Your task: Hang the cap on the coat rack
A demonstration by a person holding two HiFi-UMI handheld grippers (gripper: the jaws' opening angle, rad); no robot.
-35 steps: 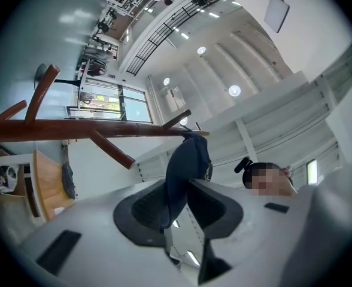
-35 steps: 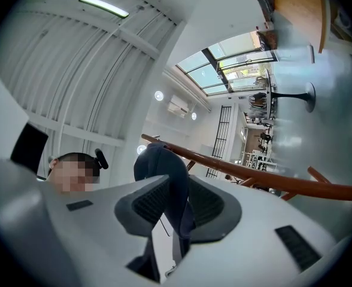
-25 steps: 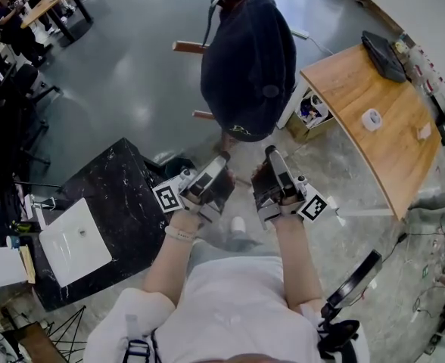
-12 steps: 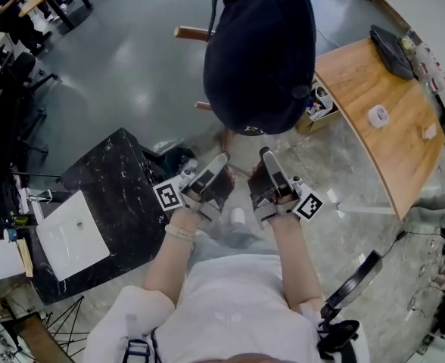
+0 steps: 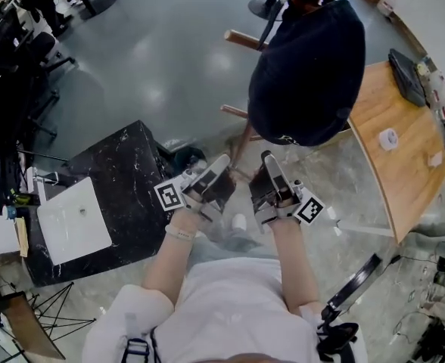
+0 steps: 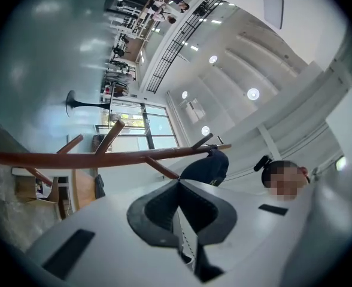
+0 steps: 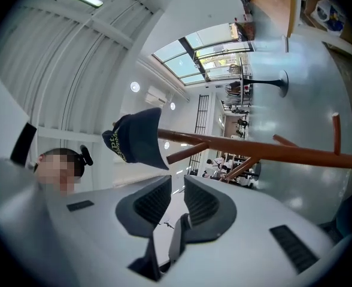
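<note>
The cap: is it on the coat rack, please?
On. The cap sits over the coat rack's top, apart from the left gripper and right gripper.

A black marbled surface point(image 5: 128, 180) was seen at the left, and a white rectangular slab point(image 5: 75, 221) was laid flat on it. A curved wooden surface point(image 5: 404, 180) was seen at the right. A roll of tape point(image 5: 390, 138) and a small white item point(image 5: 435, 159) were set on it, apart from a dark flat case point(image 5: 408, 76) at its far end. Glossy grey floor point(image 5: 154, 59) was spread between the two surfaces. Dark chairs point(image 5: 18, 59) were grouped at the upper left, and tripod legs point(image 5: 52, 312) were seen at the lower left.
</note>
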